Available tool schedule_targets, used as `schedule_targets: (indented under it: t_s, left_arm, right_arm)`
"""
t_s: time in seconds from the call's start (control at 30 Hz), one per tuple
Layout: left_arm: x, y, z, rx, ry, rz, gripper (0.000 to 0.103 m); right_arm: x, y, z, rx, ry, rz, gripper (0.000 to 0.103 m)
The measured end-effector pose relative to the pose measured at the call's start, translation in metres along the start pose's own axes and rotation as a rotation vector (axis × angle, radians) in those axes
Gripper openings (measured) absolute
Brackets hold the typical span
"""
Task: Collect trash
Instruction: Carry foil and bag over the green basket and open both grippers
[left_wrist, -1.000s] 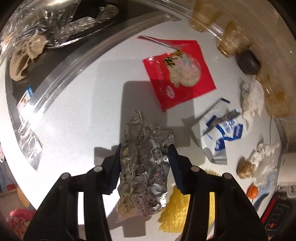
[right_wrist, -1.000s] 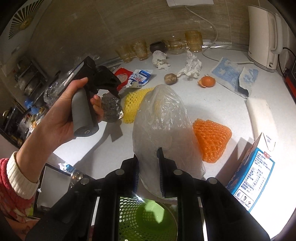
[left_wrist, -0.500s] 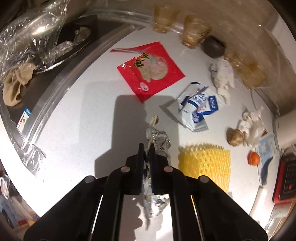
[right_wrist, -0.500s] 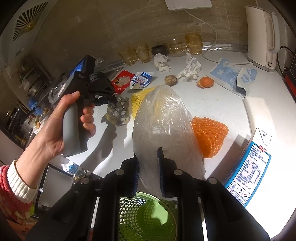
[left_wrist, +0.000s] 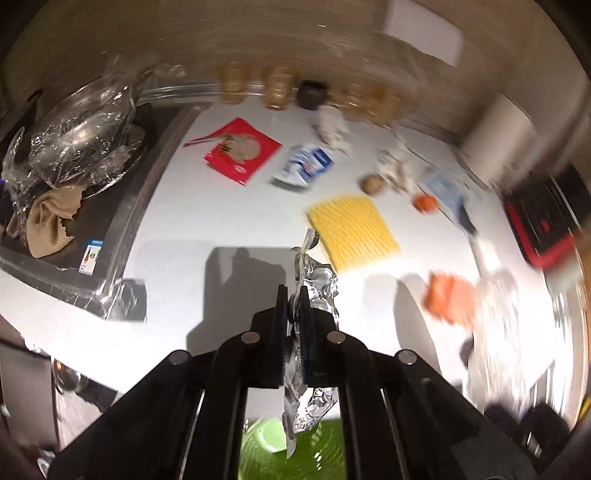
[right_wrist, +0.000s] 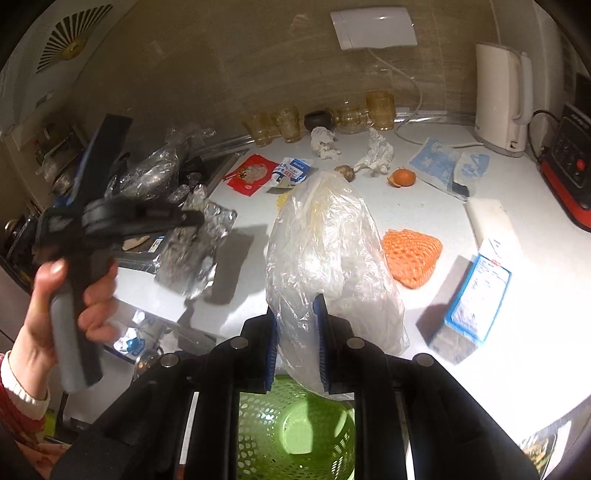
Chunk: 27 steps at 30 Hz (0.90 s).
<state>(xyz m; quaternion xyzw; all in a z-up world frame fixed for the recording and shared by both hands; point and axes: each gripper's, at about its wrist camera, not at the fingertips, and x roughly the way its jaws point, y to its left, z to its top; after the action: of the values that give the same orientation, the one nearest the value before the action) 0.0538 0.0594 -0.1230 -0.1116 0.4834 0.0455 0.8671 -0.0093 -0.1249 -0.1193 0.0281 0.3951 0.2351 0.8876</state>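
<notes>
My left gripper (left_wrist: 293, 295) is shut on a crumpled silver foil wrapper (left_wrist: 316, 284) and holds it above the white counter; the wrapper (right_wrist: 195, 240) and the left gripper (right_wrist: 199, 218) also show in the right wrist view. My right gripper (right_wrist: 295, 306) is shut on a clear plastic bag (right_wrist: 328, 243), above a green perforated bin (right_wrist: 295, 424). The bin (left_wrist: 273, 439) also shows below the foil. On the counter lie a red packet (left_wrist: 242, 149), a blue-white packet (left_wrist: 306, 164), a yellow foam net (left_wrist: 352, 230) and an orange foam net (right_wrist: 412, 253).
Crumpled tissues (right_wrist: 375, 155), an orange peel (right_wrist: 402, 177) and a brown nut-like piece (right_wrist: 345, 171) lie further back. Amber glasses (right_wrist: 286, 123) line the wall. A kettle (right_wrist: 502, 99), a blue carton (right_wrist: 476, 295) and a cloth (right_wrist: 447, 166) are at right. A stove (left_wrist: 74, 199) is at left.
My left gripper shut on the foil wrapper, lifted it off the counter and swung it back over the green bin. The right gripper kept holding the plastic bag.
</notes>
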Motion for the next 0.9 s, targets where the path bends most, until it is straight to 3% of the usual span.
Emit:
schedule_targets:
  t_s: [0.17,0.27,0.53,0.57,0.6,0.67,0.9]
  left_arm:
    - [-0.028,-0.009,-0.058,0.148,0.071,-0.122,0.006]
    - [-0.035,-0.014,-0.091,0.238,0.087,-0.151,0.006]
    - [-0.016,-0.02,-0.147,0.361,0.179,-0.235,0.008]
    - [-0.014,-0.021,-0.151,0.372,0.185,-0.239,0.018]
    - [-0.012,-0.022,-0.155,0.378,0.191,-0.242,0.039]
    - [-0.015,-0.022,-0.159,0.382,0.165,-0.238,0.061]
    - [-0.039,-0.025,-0.158,0.428,0.122,-0.257,0.075]
  right_arm:
    - [-0.032,0.03,-0.039,0.076,-0.036,-0.089,0.02]
    - [-0.044,0.041,-0.064,0.152,-0.033,-0.123,0.02]
    - [-0.071,0.064,-0.126,0.27,-0.046,-0.19,0.02]
    - [-0.073,0.065,-0.131,0.277,-0.046,-0.196,0.02]
    - [-0.074,0.067,-0.135,0.287,-0.047,-0.199,0.02]
    - [-0.074,0.069,-0.141,0.3,-0.047,-0.202,0.02]
    - [-0.077,0.082,-0.15,0.302,-0.044,-0.218,0.021]
